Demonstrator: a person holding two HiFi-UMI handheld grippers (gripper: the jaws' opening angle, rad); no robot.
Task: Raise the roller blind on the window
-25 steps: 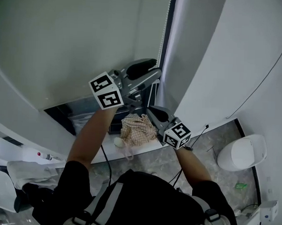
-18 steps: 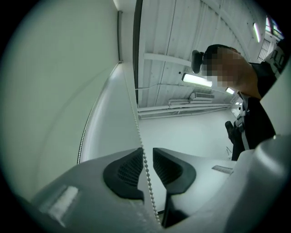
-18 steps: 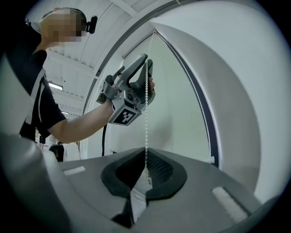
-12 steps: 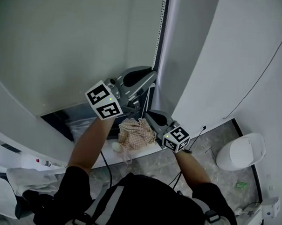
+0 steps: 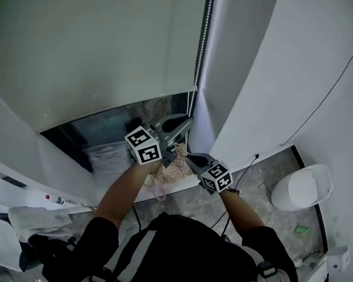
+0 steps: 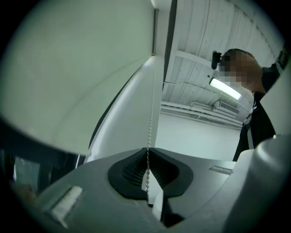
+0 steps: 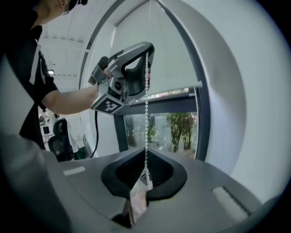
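The pale roller blind (image 5: 98, 52) covers the upper window, and bare glass (image 5: 124, 126) shows below its bottom edge. A white bead chain (image 5: 199, 56) hangs at the blind's right side. My left gripper (image 5: 186, 121) is the upper one. Its jaws have just closed, and they are shut on the chain (image 6: 147, 166), which runs up from between them. My right gripper (image 5: 191, 159) sits just below it, shut on the same chain (image 7: 146, 173). In the right gripper view the left gripper (image 7: 146, 68) holds the chain above, in front of the blind's bottom bar (image 7: 177, 93).
A checked cloth (image 5: 171, 165) lies on the window sill (image 5: 174, 189) under the grippers. A white wall column (image 5: 231, 81) stands right of the chain. A white bin (image 5: 303, 188) sits on the floor at the right, and a thin cable (image 5: 251, 164) runs down the wall.
Both grippers have come down along the chain. The left gripper's jaws, spread apart a second ago, are together on it. The blind's bottom edge sits higher and more glass shows.
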